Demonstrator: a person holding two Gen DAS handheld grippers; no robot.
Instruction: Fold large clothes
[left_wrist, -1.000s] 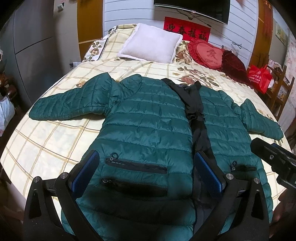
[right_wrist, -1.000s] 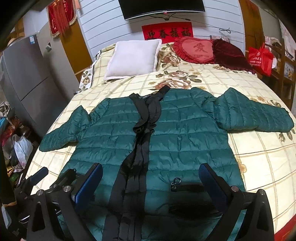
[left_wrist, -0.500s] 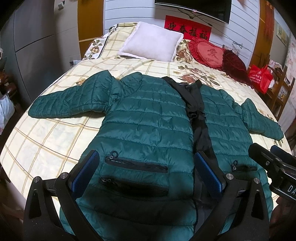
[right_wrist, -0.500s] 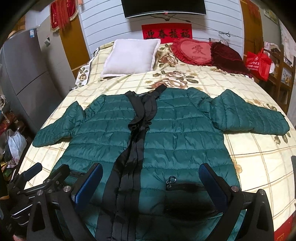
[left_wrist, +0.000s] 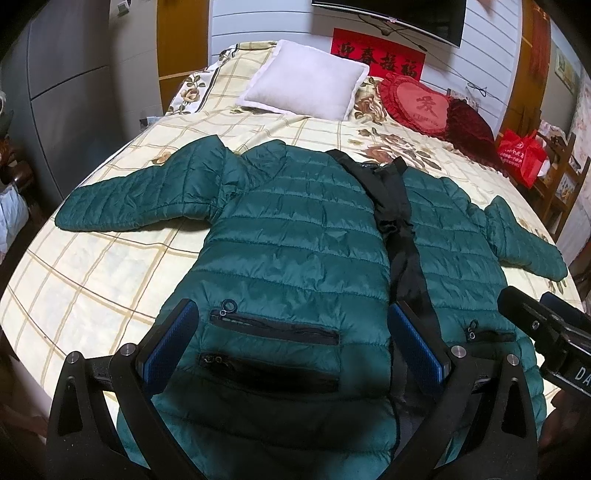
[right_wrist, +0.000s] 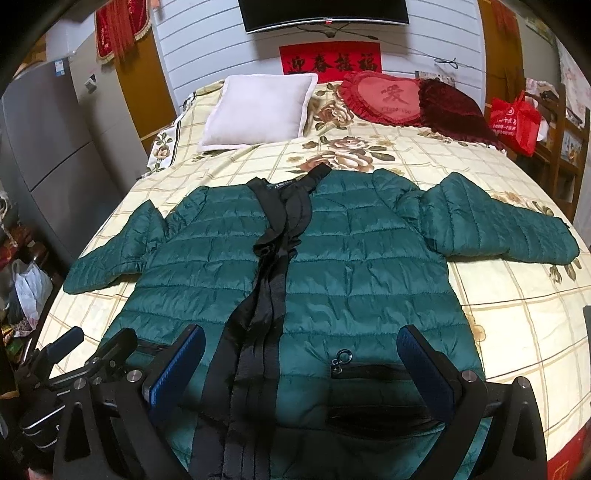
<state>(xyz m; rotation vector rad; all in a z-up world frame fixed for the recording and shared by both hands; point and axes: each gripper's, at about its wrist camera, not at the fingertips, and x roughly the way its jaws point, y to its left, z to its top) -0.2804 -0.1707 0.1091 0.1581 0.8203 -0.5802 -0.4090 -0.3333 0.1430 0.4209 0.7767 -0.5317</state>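
While both sets of jaws gape empty above its hem, the green jacket lies flat; collar toward the pillows, sleeves spread sideways.

black left gripper, blue-padded jaws, 4 silver screws.

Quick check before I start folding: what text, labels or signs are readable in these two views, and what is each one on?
"迎春接福": red banner on the wall behind the bed.
"爱": heart-shaped red cushion; the small line beneath it is too blurred to read.
"DA", cut off by the frame edge: body of the right gripper in the left wrist view.
Collar label on the green jacket: too small to read.
Red bag print: blurred.
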